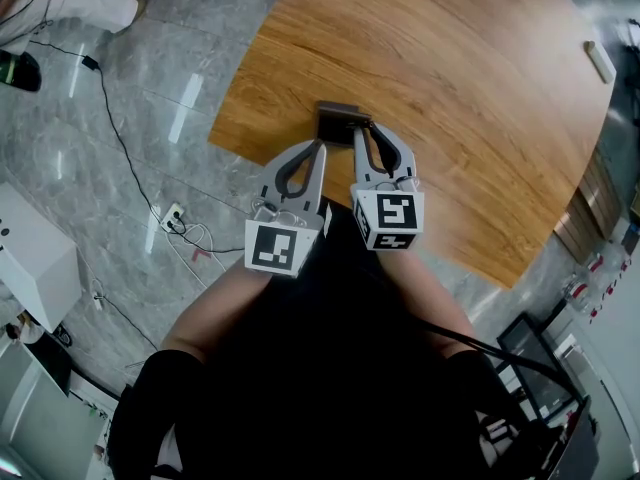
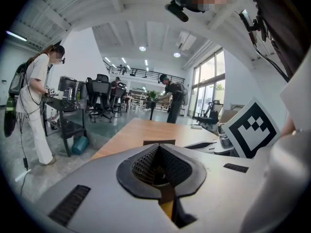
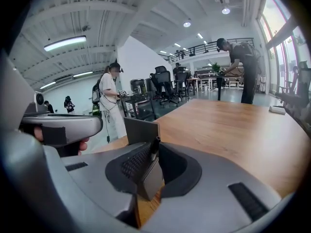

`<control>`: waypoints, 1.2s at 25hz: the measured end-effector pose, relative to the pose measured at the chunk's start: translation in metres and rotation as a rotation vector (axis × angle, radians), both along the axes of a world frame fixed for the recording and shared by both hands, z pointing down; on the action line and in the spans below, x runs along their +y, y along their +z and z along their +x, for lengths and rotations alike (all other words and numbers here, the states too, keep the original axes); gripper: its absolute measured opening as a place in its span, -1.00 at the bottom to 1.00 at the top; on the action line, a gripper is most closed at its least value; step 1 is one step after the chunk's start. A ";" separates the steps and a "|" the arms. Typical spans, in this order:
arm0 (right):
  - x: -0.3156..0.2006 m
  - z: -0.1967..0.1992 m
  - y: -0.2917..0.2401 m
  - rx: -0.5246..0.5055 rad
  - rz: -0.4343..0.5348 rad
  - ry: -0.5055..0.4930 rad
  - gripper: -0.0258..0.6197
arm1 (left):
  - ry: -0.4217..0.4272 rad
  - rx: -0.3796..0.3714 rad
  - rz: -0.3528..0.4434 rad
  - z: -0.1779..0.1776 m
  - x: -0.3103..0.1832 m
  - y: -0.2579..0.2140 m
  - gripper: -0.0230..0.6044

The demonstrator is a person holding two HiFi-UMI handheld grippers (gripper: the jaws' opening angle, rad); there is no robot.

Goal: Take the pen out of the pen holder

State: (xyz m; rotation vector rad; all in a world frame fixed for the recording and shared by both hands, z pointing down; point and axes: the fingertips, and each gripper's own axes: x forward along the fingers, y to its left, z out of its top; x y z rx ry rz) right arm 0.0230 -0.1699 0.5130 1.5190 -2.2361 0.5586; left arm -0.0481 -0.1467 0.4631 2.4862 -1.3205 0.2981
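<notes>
The pen (image 3: 155,142) only really shows in the right gripper view: a thin dark tip poking up out of the pen holder (image 3: 141,129). It sits right between the jaw tips of the right hand-held gripper (image 3: 154,149), which are closed in on it. So the pen's pinched but not out of the holder yet.

From the head view you can't pick the pen out at all. You just get the pen holder (image 1: 338,116) as a small dark box at the near edge of the wooden counter (image 1: 450,88). The right hand-held gripper (image 1: 362,133) has its tips on top of the box.

The left hand-held gripper (image 1: 321,144) comes in beside it at the holder's near left corner. In its own view the left hand-held gripper (image 2: 159,146) has its jaw tips together with nothing between them. Only the holder's top edge (image 2: 159,142) peeks out just past them, and the right one's marker cube (image 2: 250,130) is alongside.

Further out, a small white object (image 1: 600,61) lies at the counter's far end. The head view also gets the grey floor (image 1: 150,98) with cables. The gripper views show the room instead: a person in white (image 2: 36,96) standing at a desk, and a person in dark clothes (image 3: 243,67) leaning over a table.
</notes>
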 end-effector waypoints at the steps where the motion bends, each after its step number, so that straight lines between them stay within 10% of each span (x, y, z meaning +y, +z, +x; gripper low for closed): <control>1: 0.001 0.001 -0.002 -0.004 0.010 0.004 -0.78 | 0.004 -0.001 0.000 0.001 0.001 0.000 -0.91; 30: 0.040 -0.012 -0.165 -0.058 0.343 -0.052 -0.80 | -0.023 0.005 0.114 -0.014 -0.011 -0.045 -0.91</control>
